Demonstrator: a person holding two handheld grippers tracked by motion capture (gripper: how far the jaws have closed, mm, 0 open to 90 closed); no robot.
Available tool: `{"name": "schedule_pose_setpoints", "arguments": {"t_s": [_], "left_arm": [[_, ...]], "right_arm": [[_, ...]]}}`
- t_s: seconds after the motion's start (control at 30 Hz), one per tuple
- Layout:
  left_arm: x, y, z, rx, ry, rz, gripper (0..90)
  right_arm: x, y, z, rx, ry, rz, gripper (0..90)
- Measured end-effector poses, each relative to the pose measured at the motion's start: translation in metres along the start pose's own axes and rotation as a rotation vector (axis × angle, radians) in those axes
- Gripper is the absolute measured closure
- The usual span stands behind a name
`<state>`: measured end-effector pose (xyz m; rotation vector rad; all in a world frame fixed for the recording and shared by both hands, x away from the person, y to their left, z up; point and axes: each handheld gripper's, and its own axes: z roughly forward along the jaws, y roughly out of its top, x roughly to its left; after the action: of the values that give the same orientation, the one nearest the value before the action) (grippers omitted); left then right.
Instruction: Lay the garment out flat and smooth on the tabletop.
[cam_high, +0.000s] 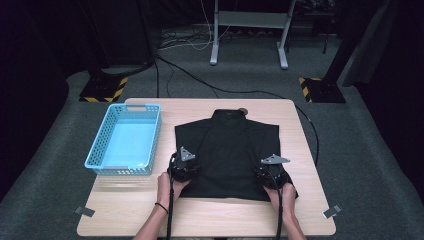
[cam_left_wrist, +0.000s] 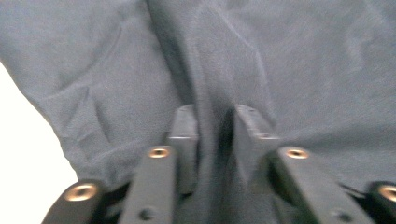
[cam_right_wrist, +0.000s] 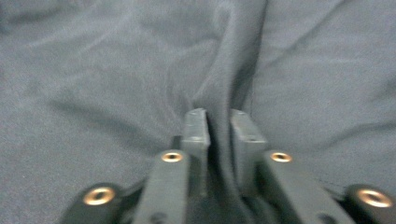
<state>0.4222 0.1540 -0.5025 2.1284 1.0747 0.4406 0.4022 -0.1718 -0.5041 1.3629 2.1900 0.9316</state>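
Floor: grey carpet (cam_high: 240, 75), cables trailing beyond the tongs.
Furniture: white frame (cam_high: 249, 30) far behind.
Light: dim surroundings.

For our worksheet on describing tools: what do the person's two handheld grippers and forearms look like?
The left gripper and right gripper are black, each topped by a grey three-cornered plate, with a black cable trailing back. Close up, their black fingers are blocky, on arms with brass-coloured screw holes. The forearms are bare; a thin dark wristband circles the left wrist.

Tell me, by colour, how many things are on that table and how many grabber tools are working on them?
Black: 3 – the shirt, the left gripper, the right gripper, each pinching a fold of the shirt
Blue: 1 – the basket
Total: 4, all on the wooden table
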Motion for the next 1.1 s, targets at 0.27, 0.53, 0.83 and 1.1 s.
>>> {"name": "schedule_pose_setpoints", "arguments": {"t_s": [0.27, 0.53, 0.83, 1.1], "left_arm": [[-0.007, -0.008, -0.021, 0.017, -0.158, -0.029, 88.0], [-0.018, -0.033, -0.047, 0.008, -0.252, -0.037, 88.1], [-0.035, -0.062, -0.054, 0.040, -0.283, -0.010, 88.0], [-0.034, -0.060, -0.058, 0.040, -0.234, -0.014, 68.8]], "right_arm": [[0.001, -0.006, -0.024, -0.026, 0.051, 0.030, 87.9], [0.007, -0.030, -0.054, -0.028, 0.102, 0.046, 87.7], [0.023, -0.057, -0.067, 0.044, 0.116, 0.002, 87.3], [0.025, -0.065, -0.062, 0.050, 0.082, -0.014, 70.2]]}}
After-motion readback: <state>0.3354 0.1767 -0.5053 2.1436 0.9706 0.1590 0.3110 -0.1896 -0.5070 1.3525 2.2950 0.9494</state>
